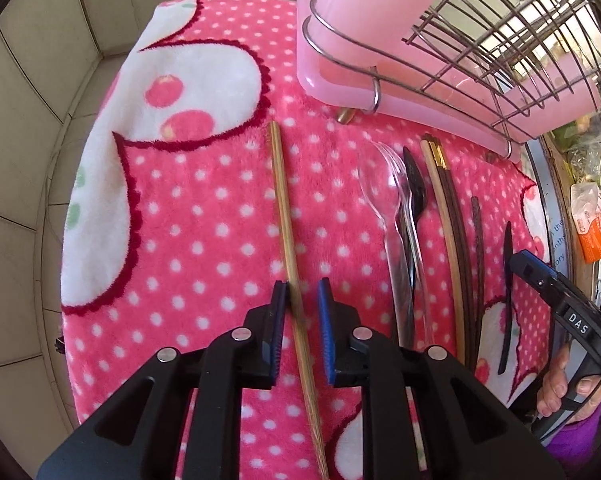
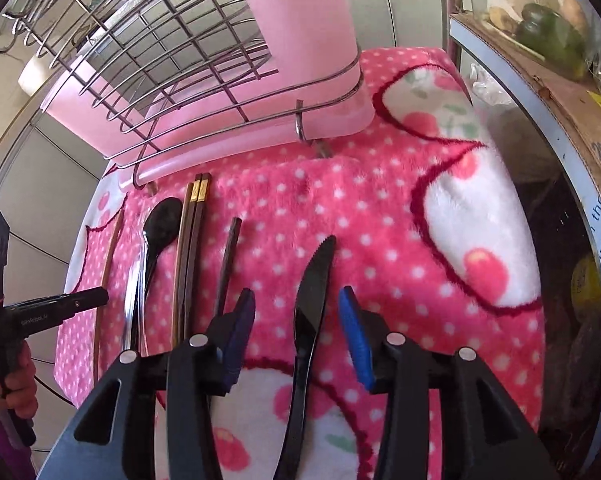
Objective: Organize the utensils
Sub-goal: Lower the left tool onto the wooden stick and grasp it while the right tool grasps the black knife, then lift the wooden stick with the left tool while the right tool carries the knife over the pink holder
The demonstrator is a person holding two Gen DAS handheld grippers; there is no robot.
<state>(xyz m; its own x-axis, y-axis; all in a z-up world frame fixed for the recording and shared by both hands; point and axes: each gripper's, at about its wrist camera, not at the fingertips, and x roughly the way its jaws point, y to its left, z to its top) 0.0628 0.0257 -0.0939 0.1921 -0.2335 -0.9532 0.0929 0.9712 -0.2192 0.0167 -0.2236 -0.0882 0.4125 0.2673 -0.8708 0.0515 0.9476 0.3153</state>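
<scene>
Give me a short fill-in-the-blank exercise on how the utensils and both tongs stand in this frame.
1. Between the left tongs lies a light wooden ____.
2. The black knife lies between the open ____ tongs.
3. The clear spoon lies partly over a ____ spoon.
4. The wire rack sits on a ____ tray.

Missing words: chopstick; right; black; pink

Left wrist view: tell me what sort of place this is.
Probably a home kitchen or dining corner. A wire dish rack on a pink drip tray stands on a table under a pink dotted fleece blanket, with chopsticks and plastic spoons laid out in front.
</scene>
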